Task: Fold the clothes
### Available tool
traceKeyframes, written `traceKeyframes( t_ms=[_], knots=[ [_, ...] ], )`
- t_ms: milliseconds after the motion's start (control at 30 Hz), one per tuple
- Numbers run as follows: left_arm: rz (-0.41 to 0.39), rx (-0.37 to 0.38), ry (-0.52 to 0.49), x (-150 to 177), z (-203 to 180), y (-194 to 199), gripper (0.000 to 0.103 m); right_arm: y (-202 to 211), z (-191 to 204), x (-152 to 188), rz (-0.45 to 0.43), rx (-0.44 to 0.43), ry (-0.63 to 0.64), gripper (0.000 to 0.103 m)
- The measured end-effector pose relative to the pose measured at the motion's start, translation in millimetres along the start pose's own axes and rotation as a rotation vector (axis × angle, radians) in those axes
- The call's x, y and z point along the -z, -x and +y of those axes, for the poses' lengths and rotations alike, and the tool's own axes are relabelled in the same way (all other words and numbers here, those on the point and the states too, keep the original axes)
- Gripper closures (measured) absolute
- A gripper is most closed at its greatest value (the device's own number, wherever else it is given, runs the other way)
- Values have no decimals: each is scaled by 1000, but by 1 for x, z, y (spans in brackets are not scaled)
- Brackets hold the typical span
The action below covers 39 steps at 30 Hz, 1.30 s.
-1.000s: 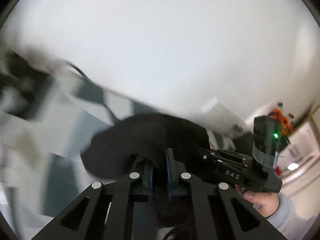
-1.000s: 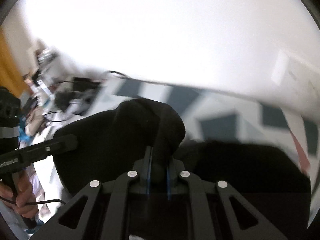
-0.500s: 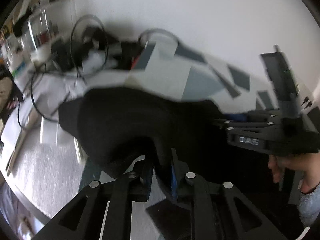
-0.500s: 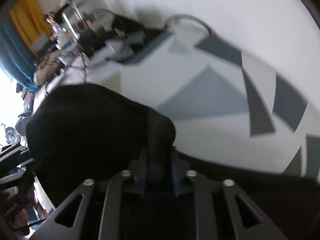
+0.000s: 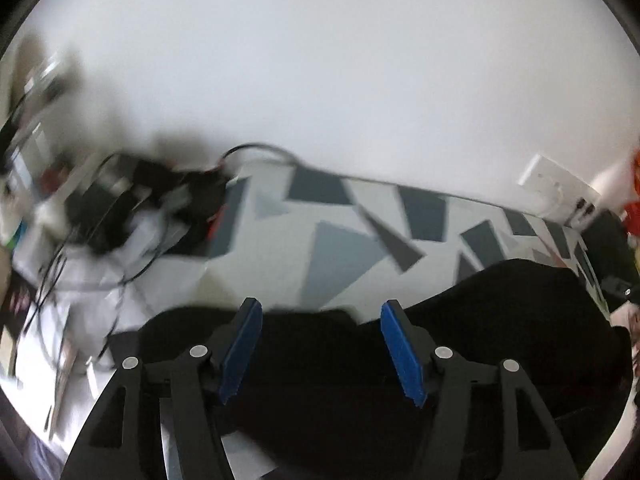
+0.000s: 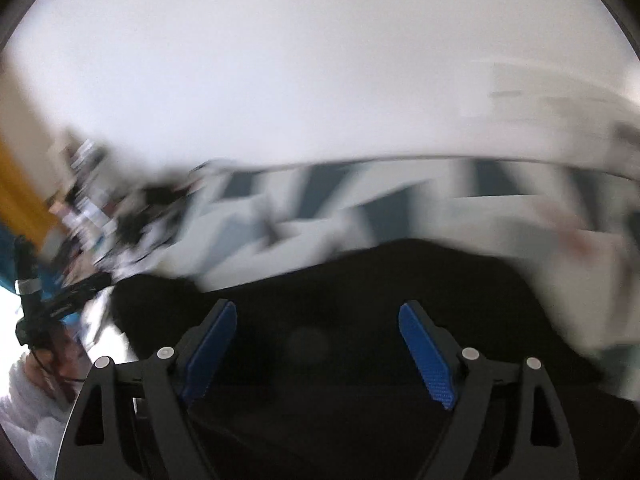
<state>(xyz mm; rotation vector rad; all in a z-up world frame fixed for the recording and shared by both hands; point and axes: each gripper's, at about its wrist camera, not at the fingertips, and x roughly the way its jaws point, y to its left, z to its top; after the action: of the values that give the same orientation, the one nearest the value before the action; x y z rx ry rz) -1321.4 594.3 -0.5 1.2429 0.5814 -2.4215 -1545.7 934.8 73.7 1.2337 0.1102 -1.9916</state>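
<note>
A black garment (image 5: 500, 320) lies spread on a cloth patterned with grey and white triangles (image 5: 344, 236). In the left wrist view my left gripper (image 5: 320, 308) stands open above the garment's near edge, blue pads (image 5: 240, 352) wide apart, nothing between them. The right wrist view is blurred by motion; there my right gripper (image 6: 316, 312) is also open over the black garment (image 6: 400, 276), with empty space between its blue pads (image 6: 428, 356). The other gripper and a hand (image 6: 44, 320) show at the far left of that view.
A tangle of black cables and devices (image 5: 132, 204) sits at the back left on the patterned cloth. A white wall (image 5: 320, 80) rises behind. A white box (image 5: 556, 184) and red-orange objects (image 5: 632, 200) stand at the far right.
Both grippers were shut on folds of the black garment; now both have let go and stand open. The garment has dropped flat onto the patterned cloth.
</note>
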Motion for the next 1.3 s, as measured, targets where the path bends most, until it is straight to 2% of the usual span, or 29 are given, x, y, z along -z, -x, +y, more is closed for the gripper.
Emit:
traceKeyframes(
  t_ms=[100,167,267,333,400,467,567,733,833,900,967,1000,1033,1067,1133,1300],
  knots=[
    [35,45,-68,-12,-36,-23,41,34,-85,6,4,156,-122,17],
    [59,75,-114,-21,-60,-38,41,33,-133,17,62,229,-198,17],
    [179,96,-152,-12,-85,-77,41,16,-160,44,179,221,-234,17],
    [247,77,-179,-2,-96,-99,41,14,-150,59,209,231,-161,17],
    [292,40,-192,6,-100,-116,41,14,-133,74,246,161,-131,17],
    [328,15,-185,13,-98,-128,41,11,-110,88,283,160,-58,17],
    [379,-17,-173,21,-90,-144,41,21,-106,91,301,123,-47,17],
    [372,-33,-206,27,-90,-146,41,58,-152,57,193,28,-190,17],
    [363,-50,-238,30,-93,-147,41,60,-186,31,176,68,-233,17],
    [363,-60,-250,31,-95,-148,41,32,-208,21,255,89,-258,20],
    [366,-63,-244,30,-95,-149,41,-2,-224,12,347,108,-277,32],
    [367,-61,-237,29,-94,-149,41,-17,-229,13,399,120,-283,44],
    [367,-57,-228,28,-93,-150,41,-30,-234,15,451,134,-288,49],
    [367,-51,-218,28,-91,-150,41,-43,-238,17,506,137,-293,51],
    [365,-41,-207,27,-89,-150,41,-54,-239,20,558,127,-293,52],
    [362,-36,-207,26,-89,-151,41,-50,-231,14,570,79,-242,54]
  ],
)
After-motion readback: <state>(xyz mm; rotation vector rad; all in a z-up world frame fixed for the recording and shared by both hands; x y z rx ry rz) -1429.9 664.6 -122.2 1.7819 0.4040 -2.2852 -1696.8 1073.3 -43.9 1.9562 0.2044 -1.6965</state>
